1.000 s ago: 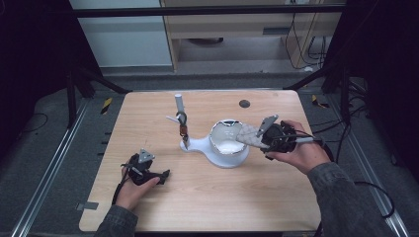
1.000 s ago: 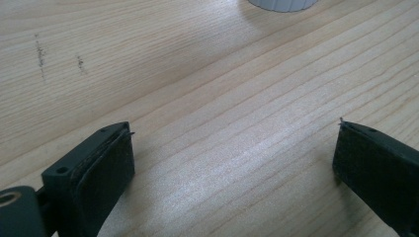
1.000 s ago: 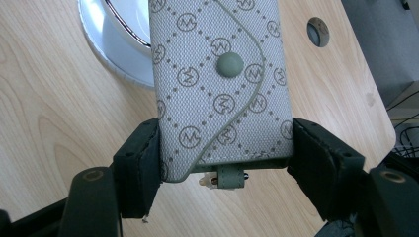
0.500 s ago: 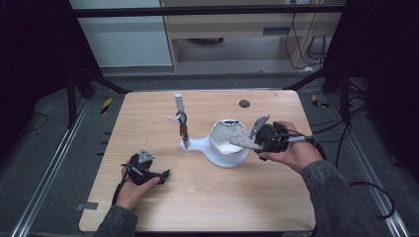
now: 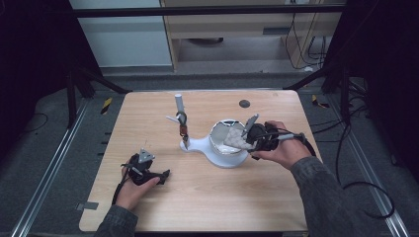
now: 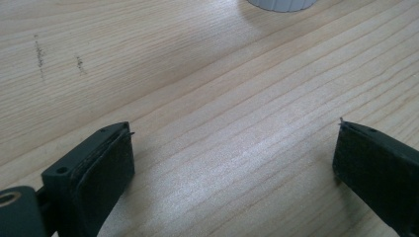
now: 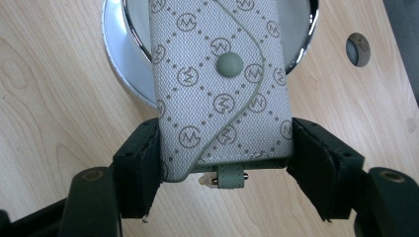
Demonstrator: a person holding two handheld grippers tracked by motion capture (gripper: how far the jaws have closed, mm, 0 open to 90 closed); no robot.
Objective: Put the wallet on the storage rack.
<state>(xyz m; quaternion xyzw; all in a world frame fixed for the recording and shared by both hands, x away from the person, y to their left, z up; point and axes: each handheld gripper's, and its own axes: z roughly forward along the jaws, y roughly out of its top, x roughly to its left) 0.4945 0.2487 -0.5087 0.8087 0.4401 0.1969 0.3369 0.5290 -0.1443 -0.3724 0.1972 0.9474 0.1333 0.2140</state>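
Note:
A grey monogram pouch (image 7: 222, 84) with a round snap button is pinched at its lower end between my right gripper's (image 7: 225, 143) two black pads. In the high view the pouch (image 5: 234, 138) hangs over the round chrome-rimmed dish (image 5: 216, 139), with the right gripper (image 5: 243, 138) at the dish's right rim. The dish's rim (image 7: 116, 59) lies behind the pouch. My left gripper (image 5: 164, 174) rests on the wooden table near its front left. Its jaws (image 6: 232, 143) stand wide apart over bare wood, with nothing between them.
The dish sits on a white base (image 5: 197, 146) that reaches left to a thin upright post (image 5: 179, 103) carrying a small clip (image 5: 183, 122). A dark round hole (image 5: 244, 103) marks the tabletop behind the dish. Black frame legs stand past the table's far corners.
My right gripper has carried the pouch leftward and slightly down, from the dish's right side to over the dish. The left gripper has stayed put.

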